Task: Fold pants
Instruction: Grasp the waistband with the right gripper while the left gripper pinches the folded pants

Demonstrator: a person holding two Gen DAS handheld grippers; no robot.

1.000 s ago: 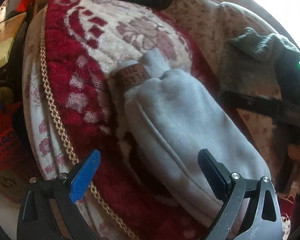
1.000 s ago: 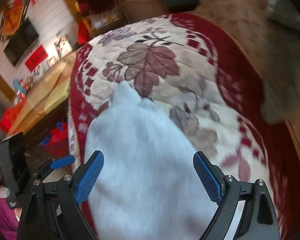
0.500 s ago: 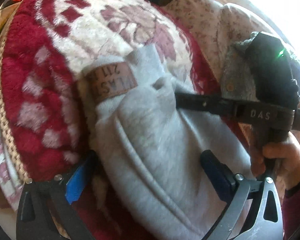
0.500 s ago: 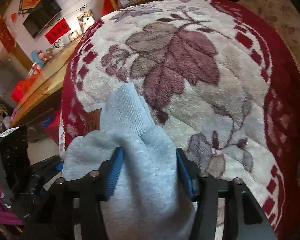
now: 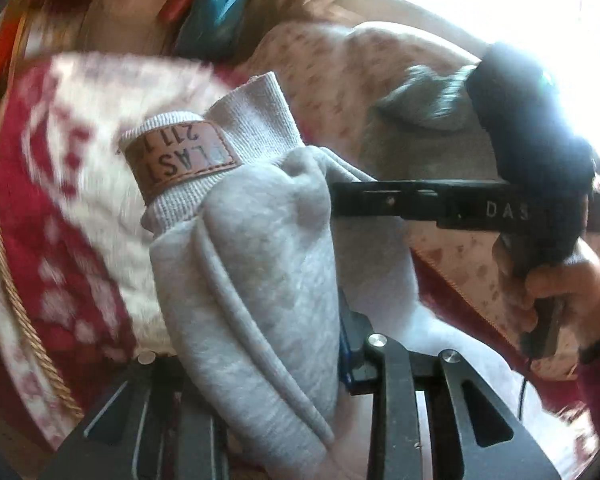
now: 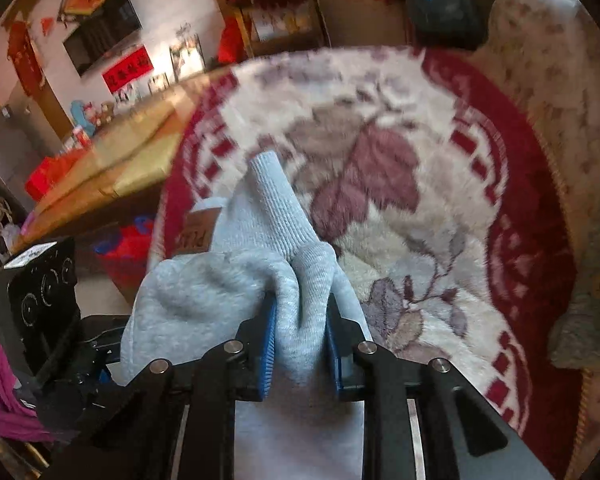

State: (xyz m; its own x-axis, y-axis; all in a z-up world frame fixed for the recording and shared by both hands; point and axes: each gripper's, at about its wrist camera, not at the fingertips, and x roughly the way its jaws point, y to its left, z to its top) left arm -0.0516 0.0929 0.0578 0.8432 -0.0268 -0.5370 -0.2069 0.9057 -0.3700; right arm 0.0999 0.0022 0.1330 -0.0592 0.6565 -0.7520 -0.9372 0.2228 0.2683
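The right hand-held gripper [image 6: 300, 340] has just closed its blue pads on a bunched fold of the light grey fleece pants [image 6: 236, 288], whose ribbed cuff juts ahead of it. The left hand-held gripper [image 5: 260, 360] has likewise just narrowed and clamps the same pants, their brown leather patch [image 5: 180, 160] just ahead. Beneath both lies a red-and-cream floral plush blanket [image 6: 400, 184]. A hand [image 5: 560, 292] grips the right tool's handle.
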